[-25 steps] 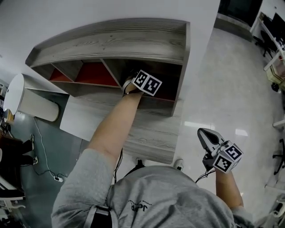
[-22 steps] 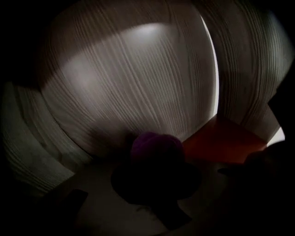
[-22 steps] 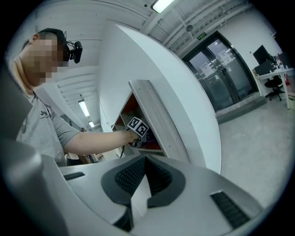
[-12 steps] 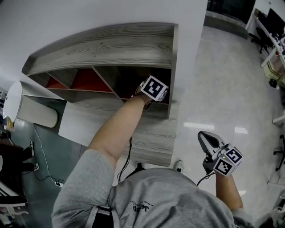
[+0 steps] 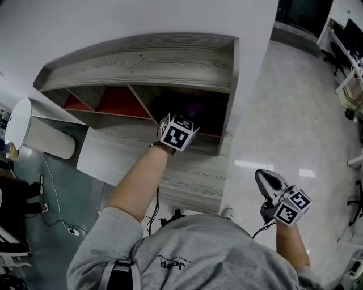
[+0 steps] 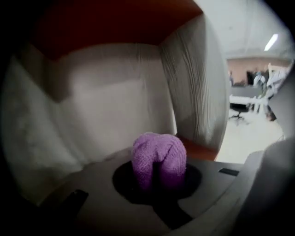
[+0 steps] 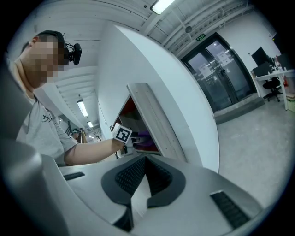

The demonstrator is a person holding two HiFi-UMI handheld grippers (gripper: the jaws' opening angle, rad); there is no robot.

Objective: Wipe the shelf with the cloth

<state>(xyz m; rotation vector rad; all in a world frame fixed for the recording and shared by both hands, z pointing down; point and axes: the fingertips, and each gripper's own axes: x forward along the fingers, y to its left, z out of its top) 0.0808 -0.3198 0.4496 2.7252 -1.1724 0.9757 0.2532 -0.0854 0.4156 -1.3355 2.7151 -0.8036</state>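
The grey wooden shelf (image 5: pixel 147 56) has red back panels and several open compartments. My left gripper (image 5: pixel 182 122) reaches into the rightmost compartment, shut on a bunched purple cloth (image 5: pixel 193 106). In the left gripper view the cloth (image 6: pixel 159 156) bulges out between the jaws of the left gripper (image 6: pixel 159 173), in front of the pale compartment walls (image 6: pixel 193 83). My right gripper (image 5: pixel 265 180) hangs low at the right over the floor, away from the shelf, jaws together and empty. The right gripper view looks past the right gripper (image 7: pixel 138 198) at the shelf (image 7: pixel 150 117) and the cloth (image 7: pixel 143 137).
A white round-topped object (image 5: pixel 28 130) stands left of the shelf, with a cable (image 5: pixel 57 195) on the floor by it. Glossy pale floor (image 5: pixel 295 113) spreads to the right. Desks and chairs (image 5: pixel 346 51) stand at the far right. A white wall (image 5: pixel 113 17) backs the shelf.
My left gripper slid right inside the right compartment with the cloth, then drew back toward the shelf's front edge. The right gripper has stayed in place.
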